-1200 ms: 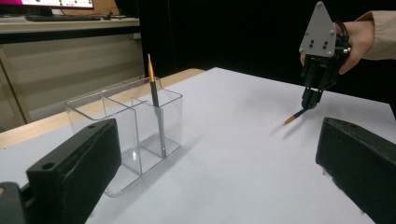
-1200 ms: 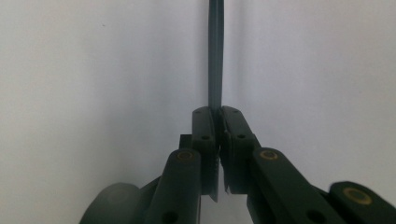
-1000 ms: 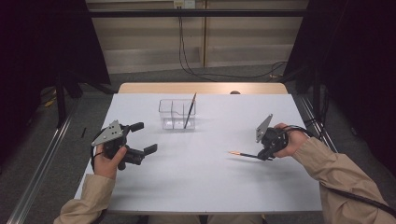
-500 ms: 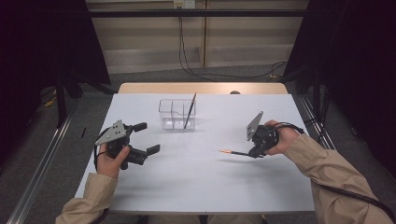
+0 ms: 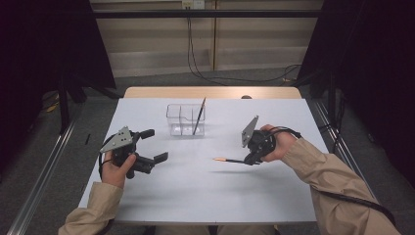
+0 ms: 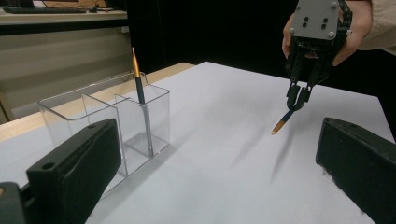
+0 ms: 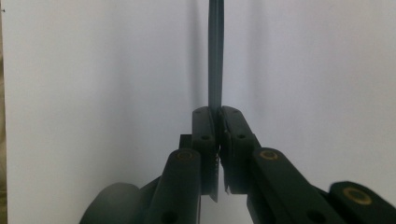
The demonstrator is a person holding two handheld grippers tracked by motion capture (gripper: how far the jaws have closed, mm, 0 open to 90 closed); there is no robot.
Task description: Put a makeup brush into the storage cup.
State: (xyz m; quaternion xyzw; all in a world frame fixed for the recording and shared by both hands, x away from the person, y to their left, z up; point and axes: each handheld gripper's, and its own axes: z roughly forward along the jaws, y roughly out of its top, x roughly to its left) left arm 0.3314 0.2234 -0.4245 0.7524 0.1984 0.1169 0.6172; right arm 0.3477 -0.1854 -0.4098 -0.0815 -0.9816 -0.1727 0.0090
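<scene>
No legible text, label, brand, number or sign is found on any surface inspected. The grey plate on the right gripper bears screw holes only, without markings. The clear organiser carries no lettering.

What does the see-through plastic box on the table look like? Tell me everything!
The clear plastic box is rectangular, open on top, and split by clear walls into compartments. It stands upright on the white table, toward the far side. One thin dark pencil with an orange tip stands in an end compartment, leaning on the rim. Neither gripper touches it.
</scene>
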